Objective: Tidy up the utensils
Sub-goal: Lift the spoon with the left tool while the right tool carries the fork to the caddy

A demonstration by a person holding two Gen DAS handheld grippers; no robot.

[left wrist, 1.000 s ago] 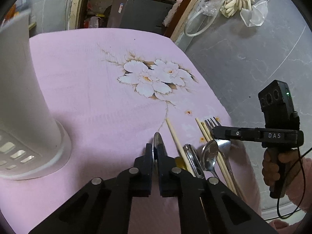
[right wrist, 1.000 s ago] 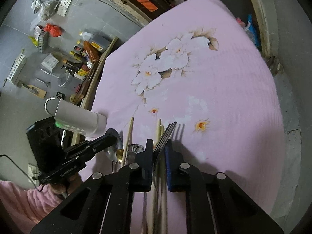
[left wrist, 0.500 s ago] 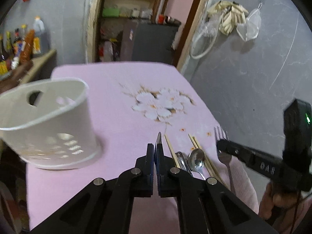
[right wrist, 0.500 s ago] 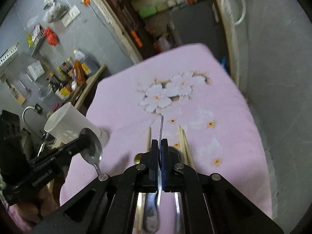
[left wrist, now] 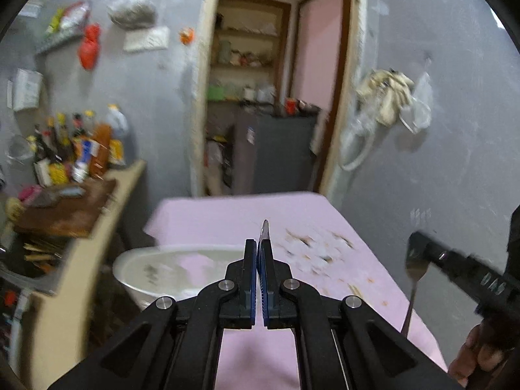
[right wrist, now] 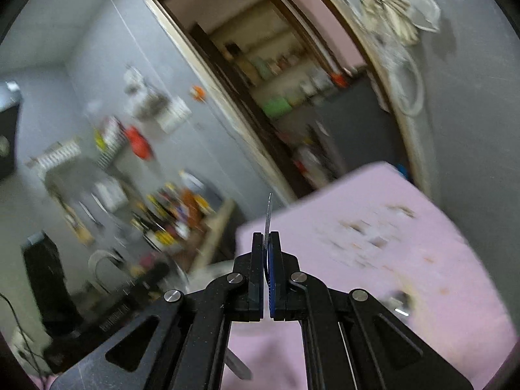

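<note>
Item: spoon [left wrist: 265, 231], metal, in the left gripper [left wrist: 259, 260]. Thin, stiff, light and smooth, so apt to pivot or slip in a narrow pinch; best held on the flat of the neck or handle. Jaws clenched on it, bowl seen edge-on, projecting past the tips toward 12 o'clock.

Item: fork [right wrist: 268, 216], metal, in the right gripper [right wrist: 267, 261]. Same handling: rigid, light, slick. Jaws clenched on the neck; tines show as a thin sliver toward 12 o'clock, handle trailing below the jaws toward 6 o'clock. In the left view the fork hangs from the right gripper at 3 o'clock.

Item: white utensil holder [left wrist: 169, 269], plastic, open-topped, light enough to tip. Stands on the pink tablecloth [left wrist: 227, 211], at 9 o'clock of the left jaws, below them.

Both pieces are clear of the holder.
</note>
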